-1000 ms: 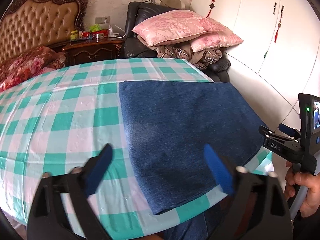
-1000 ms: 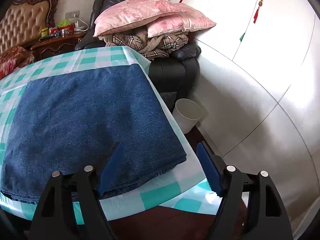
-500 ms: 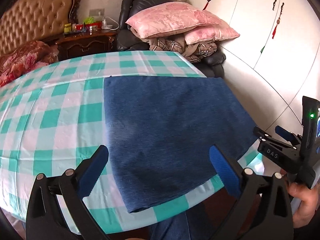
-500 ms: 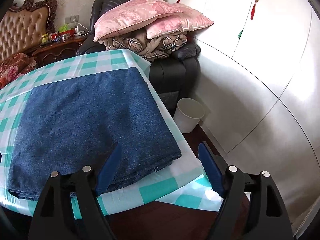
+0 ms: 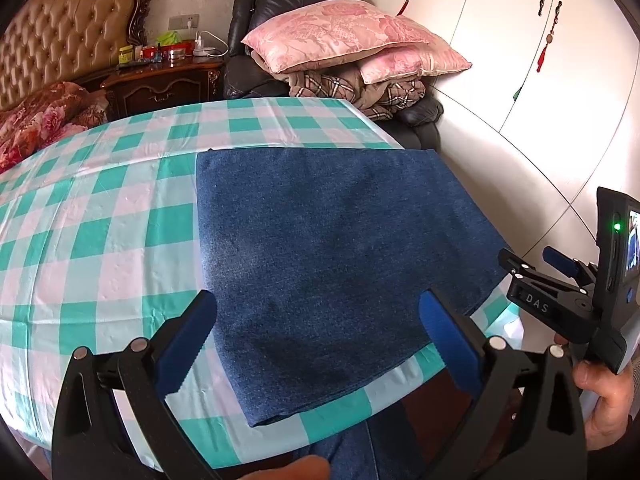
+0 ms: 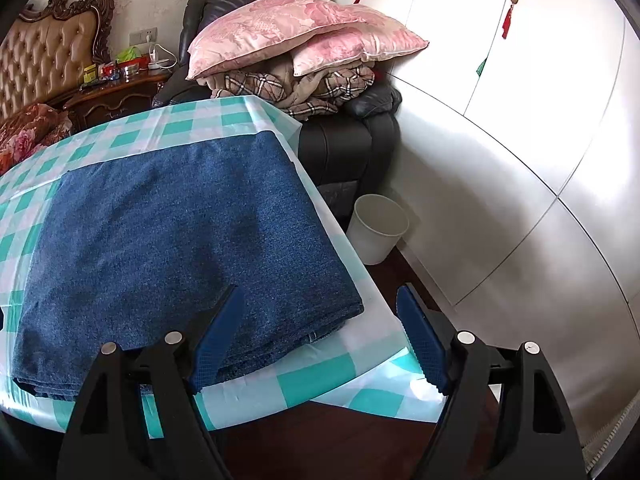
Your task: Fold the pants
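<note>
Pants (image 5: 332, 264) folded into a thick blue rectangle, filling the centre of the left wrist view on the checked tablecloth (image 5: 100, 240), probably kept toward the table's right corner so that both tongs reach it from the near side. Left gripper (image 5: 320, 344) at the bottom centre of its frame and right gripper (image 6: 320, 340) at the bottom centre of its own, both wide open, holding nothing, hanging off the cloth. Near edge and right edge of the denim close to the table border, so little margin there, with the white bin (image 6: 378, 228) on the floor at centre right; plenty of bare tablecloth at the left of the frame for sliding or another fold.
</note>
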